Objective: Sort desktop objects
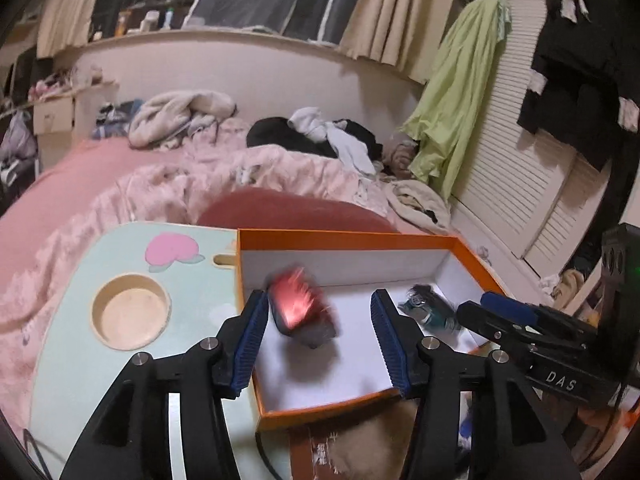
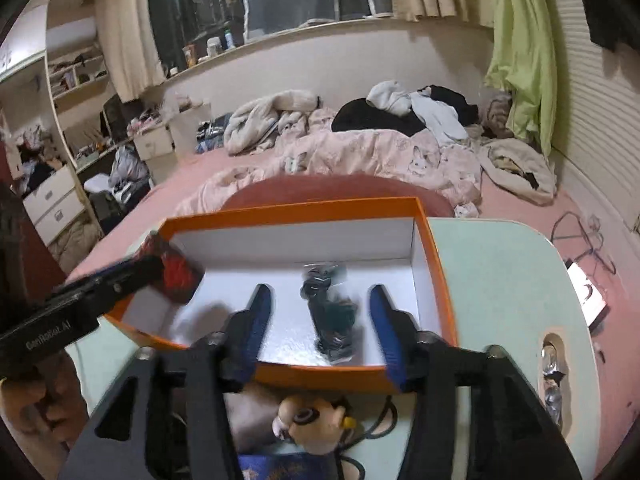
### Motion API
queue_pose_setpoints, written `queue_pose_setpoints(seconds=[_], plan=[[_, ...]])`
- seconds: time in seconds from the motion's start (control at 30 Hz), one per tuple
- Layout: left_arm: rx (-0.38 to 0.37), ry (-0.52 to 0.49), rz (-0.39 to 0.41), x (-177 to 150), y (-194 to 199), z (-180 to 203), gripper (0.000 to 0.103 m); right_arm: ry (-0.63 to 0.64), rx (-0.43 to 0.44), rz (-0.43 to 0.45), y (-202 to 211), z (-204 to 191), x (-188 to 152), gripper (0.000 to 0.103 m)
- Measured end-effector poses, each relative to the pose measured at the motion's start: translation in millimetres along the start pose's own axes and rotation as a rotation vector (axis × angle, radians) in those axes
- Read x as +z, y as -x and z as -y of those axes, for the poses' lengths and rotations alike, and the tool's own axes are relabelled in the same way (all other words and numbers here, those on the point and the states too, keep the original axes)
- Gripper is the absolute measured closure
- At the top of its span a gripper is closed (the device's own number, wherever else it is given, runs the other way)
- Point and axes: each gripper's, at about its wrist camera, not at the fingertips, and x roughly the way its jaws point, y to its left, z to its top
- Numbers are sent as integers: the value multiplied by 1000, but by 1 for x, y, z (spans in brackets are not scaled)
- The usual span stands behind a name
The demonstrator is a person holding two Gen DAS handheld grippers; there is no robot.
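Notably blurred: red object [image 1: 298, 304], dark bundle [image 2: 330, 312] between spread, empty grippers [image 1: 318, 320] [image 2: 320, 324].

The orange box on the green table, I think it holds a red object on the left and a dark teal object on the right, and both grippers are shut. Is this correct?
Only the grippers are wrong: both are open. In the left wrist view the left gripper has its jaws spread beside the red object; in the right wrist view the right gripper is spread around the dark teal object. Both objects are in the orange box on the green table.
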Motion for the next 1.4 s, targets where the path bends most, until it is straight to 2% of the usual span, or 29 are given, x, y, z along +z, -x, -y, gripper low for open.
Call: queue_pose_setpoints(seconds=[0.07, 0.1, 0.2, 0.23, 0.37, 0.5, 0.57, 0.6, 0.63, 0.7, 0.77, 0.87, 1.4], plan=[[-22, -8, 39, 0, 14, 2, 50, -21, 21, 35, 13, 3, 0, 47], [-29, -17, 57, 1, 22, 3, 45, -31, 32, 63, 25, 3, 0, 47], [-12, -62, 85, -5, 47, 9, 18, -24, 56, 116, 53, -1, -4, 47], [3, -82, 89, -11, 56, 10, 16, -8, 64, 127, 64, -3, -7, 47], [5, -156, 52, -46, 80, 12, 16, 70, 68, 129, 91, -13, -39, 47], [28, -214, -21, -91, 93, 11, 16, 190, 89, 69, 98, -14, -83, 47], [58, -247, -54, -107, 91, 11, 15, 222, 72, 33, 92, -10, -100, 47], [84, -270, -85, -114, 85, 12, 10, 227, 73, 8, 88, -9, -106, 47], [102, -291, -149, -120, 72, 12, 5, 225, 72, -24, 83, -8, -112, 47], [73, -270, -203, -120, 59, 8, 0, 210, 55, -76, 69, -7, -121, 46], [62, -284, -206, -118, 52, 7, 0, 233, 3, -55, 64, -12, -120, 27], [48, -290, -192, -119, 47, 6, 0, 228, 0, -60, 58, -10, -116, 20], [42, -292, -181, -121, 54, 6, 0, 226, 1, -49, 58, -7, -121, 17]])
